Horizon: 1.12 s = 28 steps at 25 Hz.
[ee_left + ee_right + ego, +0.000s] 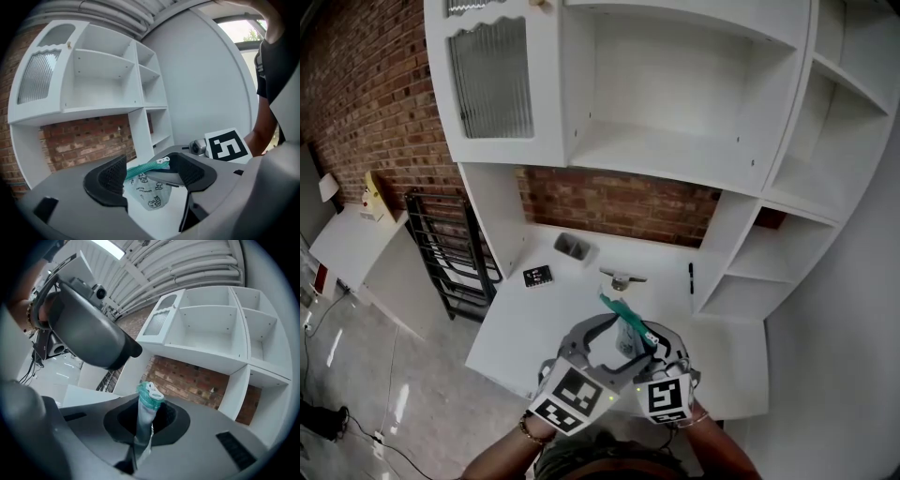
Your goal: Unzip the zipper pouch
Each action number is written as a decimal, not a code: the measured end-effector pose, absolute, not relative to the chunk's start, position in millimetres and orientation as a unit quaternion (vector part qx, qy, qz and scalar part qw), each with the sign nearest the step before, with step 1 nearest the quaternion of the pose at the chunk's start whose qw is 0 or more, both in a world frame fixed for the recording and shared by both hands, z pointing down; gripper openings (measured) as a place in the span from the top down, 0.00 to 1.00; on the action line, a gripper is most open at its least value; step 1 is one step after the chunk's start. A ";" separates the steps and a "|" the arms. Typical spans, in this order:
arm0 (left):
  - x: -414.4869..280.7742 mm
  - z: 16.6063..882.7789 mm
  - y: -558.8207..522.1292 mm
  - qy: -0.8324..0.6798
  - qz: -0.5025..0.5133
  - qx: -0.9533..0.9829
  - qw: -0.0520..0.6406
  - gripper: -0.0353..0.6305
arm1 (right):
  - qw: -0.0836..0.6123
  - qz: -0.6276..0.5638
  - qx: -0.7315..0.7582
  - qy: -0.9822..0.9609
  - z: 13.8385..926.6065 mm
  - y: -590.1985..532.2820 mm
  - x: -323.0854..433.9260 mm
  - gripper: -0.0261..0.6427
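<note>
Zipper pouch hangs in the air above the near edge of the white desk, pinched from the side by the right gripper. That gripper's 2 jaws are pressed together on the pale printed fabric, and the pouch's top pokes out past them. The teal zipper runs along that top, with a small white pull at its end.

The left gripper sits just beside the right one, also above the desk's near edge. Its 2 jaws stand apart with the pouch between them. The zipper spans the gap from the left pad to the right pad, and the pull lies close against the right pad, but neither pad presses on the fabric. The body of the pouch droops below the zipper, showing small dark cartoon prints.

From the head view, both grippers are held close to the person's body, their marker cubes side by side, and the teal strip slants up and away over the desk.

On the desk, farther back, lie a small black card toward its left side, a grey tray near the rear, a small metal item near the middle and a black pen toward its right side. A white shelf unit rises over the desk, and a black rack stands to the desk's left.
</note>
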<state>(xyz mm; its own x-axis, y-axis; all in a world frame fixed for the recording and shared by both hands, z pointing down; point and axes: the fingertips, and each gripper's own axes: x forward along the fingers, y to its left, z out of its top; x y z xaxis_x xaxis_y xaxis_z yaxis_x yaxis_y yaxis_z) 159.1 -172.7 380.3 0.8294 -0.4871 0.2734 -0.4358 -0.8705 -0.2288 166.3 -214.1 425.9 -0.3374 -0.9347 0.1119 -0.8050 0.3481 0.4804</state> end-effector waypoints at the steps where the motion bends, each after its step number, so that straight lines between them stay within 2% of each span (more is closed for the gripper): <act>1: 160.3 381.8 -174.3 0.249 -0.177 -0.948 0.092 0.47 | 0.187 -0.173 0.545 -0.799 426.4 -213.7 164.8 0.95; 5: 166.7 390.7 -178.0 0.255 -0.244 -0.923 0.152 0.44 | 0.175 -0.169 0.546 -0.802 427.9 -210.8 158.2 0.95; 15: 170.2 414.0 -181.9 0.262 -0.304 -0.904 0.148 0.44 | 0.230 -0.230 0.528 -0.784 433.5 -202.2 139.1 0.95; 20: 165.1 420.5 -180.0 0.265 -0.299 -0.908 0.127 0.50 | 0.237 -0.228 0.525 -0.785 439.6 -200.4 135.3 0.95; 23: 163.4 423.4 -173.0 0.252 -0.285 -0.919 0.107 0.58 | 0.235 -0.229 0.521 -0.788 438.6 -198.4 132.0 0.95; 25: 162.7 425.9 -168.1 0.239 -0.277 -0.926 0.093 0.68 | 0.231 -0.221 0.521 -0.791 441.3 -197.4 131.4 0.95; 28: 158.2 427.2 -165.8 0.236 -0.274 -0.929 0.083 0.68 | 0.232 -0.212 0.518 -0.795 443.8 -195.4 128.1 0.95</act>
